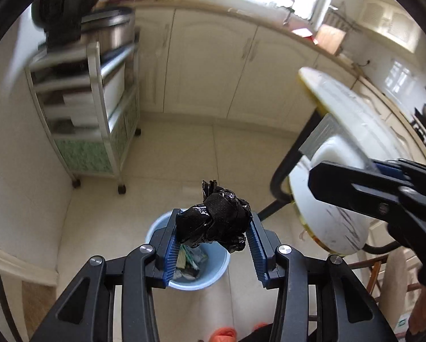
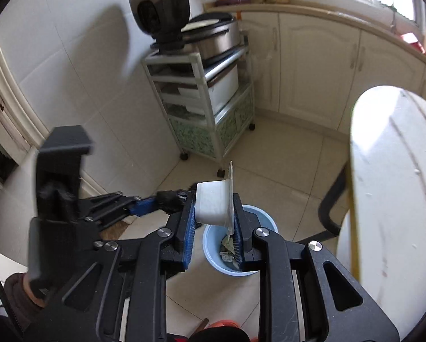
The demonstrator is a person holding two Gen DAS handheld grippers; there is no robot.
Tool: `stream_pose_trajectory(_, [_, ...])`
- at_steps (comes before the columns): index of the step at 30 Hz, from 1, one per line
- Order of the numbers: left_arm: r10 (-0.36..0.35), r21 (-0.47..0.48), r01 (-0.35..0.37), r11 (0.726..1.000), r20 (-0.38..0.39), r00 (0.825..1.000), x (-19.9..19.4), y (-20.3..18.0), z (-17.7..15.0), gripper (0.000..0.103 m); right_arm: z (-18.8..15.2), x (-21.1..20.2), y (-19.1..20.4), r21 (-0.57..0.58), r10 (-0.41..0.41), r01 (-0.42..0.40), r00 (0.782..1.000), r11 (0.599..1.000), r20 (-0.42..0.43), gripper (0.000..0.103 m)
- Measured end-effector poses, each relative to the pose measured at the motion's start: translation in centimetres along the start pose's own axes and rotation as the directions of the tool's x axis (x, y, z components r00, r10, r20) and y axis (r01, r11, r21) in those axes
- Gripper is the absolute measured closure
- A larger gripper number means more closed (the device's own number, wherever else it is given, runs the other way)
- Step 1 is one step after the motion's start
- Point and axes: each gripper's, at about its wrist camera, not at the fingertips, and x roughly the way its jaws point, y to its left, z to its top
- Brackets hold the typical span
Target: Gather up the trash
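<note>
Currently we hold 2 items over the blue wastebasket (image 1: 156,228), already part-full: left gripper (image 1: 214,228) clamped on black plastic-bag wad (image 1: 213,219); right gripper (image 2: 214,208) clamped on white plastic cup (image 2: 211,203). Both undropped; release remains.

The crumpled black plastic bag (image 1: 213,219) looks thin, creased and glossy, with fine dots on its film. The small white plastic cup (image 2: 213,205) is smooth and matt, its peeled foil lid (image 2: 230,199) dull and wrinkled. The pale blue plastic bin (image 1: 156,228) has a smooth, slightly shiny wall. The ribbed blue rubbery pads (image 1: 171,253) sit on matt black plastic fingers. The cream floor tiles (image 1: 241,154) look polished.
</note>
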Motion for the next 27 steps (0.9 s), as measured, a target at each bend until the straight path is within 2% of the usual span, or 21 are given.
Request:
stream_pose_trajectory(2, [-0.007,-0.022,0.007,1.0,-0.023,1.0,1.3,0.2,0.0,0.059,0.1,1.6,-0.2,0.004,0.003,-0.003,1.0,1.0,-0.026,0.081])
stream_pose_trajectory(4, [-0.006,-0.036,0.004,0.999,-0.034,0.999,2.2,0.2,0.4,0.043,0.3,2.9,-0.3,0.002,-0.008,0.008,0.999,1.0,-0.04,0.081])
stream_pose_trajectory(9, [-0.003,-0.058,0.0,0.998,-0.037,0.999,3.5,0.5,1.7,0.025,0.6,5.0,-0.8,0.003,-0.014,0.014,0.998,1.0,-0.064,0.081])
stream_pose_trajectory(10, [0.005,-0.065,-0.007,0.998,-0.034,0.999,4.8,0.8,3.2,0.024,0.6,5.4,-1.0,0.008,-0.012,0.013,0.998,1.0,-0.067,0.081])
stream_pose_trajectory(13, [0.025,-0.081,-0.029,0.996,-0.038,0.999,6.5,1.6,4.2,0.024,0.6,6.4,-1.4,0.016,-0.015,0.016,0.997,1.0,-0.077,0.081])
stream_pose_trajectory(17, [0.066,-0.118,-0.071,0.99,-0.044,0.997,5.9,2.5,3.5,0.023,0.7,7.7,-1.6,0.015,-0.012,0.013,0.996,1.0,-0.094,0.08])
stream_pose_trajectory(19, [0.071,-0.132,-0.077,0.988,-0.05,0.996,5.6,2.9,3.2,0.023,0.7,8.2,-1.6,0.015,-0.017,0.018,0.996,1.0,-0.092,0.075])
stream_pose_trajectory(21, [0.082,-0.138,-0.088,0.986,-0.053,0.995,5.1,3.2,2.9,0.023,0.8,8.5,-1.4,0.01,-0.022,0.023,0.996,1.0,-0.083,0.061])
stream_pose_trajectory(23, [0.089,-0.144,-0.096,0.985,-0.053,0.995,4.6,3.4,2.8,0.023,0.9,8.4,-1.0,-0.001,-0.042,0.042,0.997,0.999,-0.068,0.052])
stream_pose_trajectory(27, [0.108,-0.142,-0.112,0.984,-0.032,0.994,2.8,2.9,2.7,0.023,1.0,7.1,-0.4,-0.003,-0.055,0.055,0.998,0.998,-0.037,0.045])
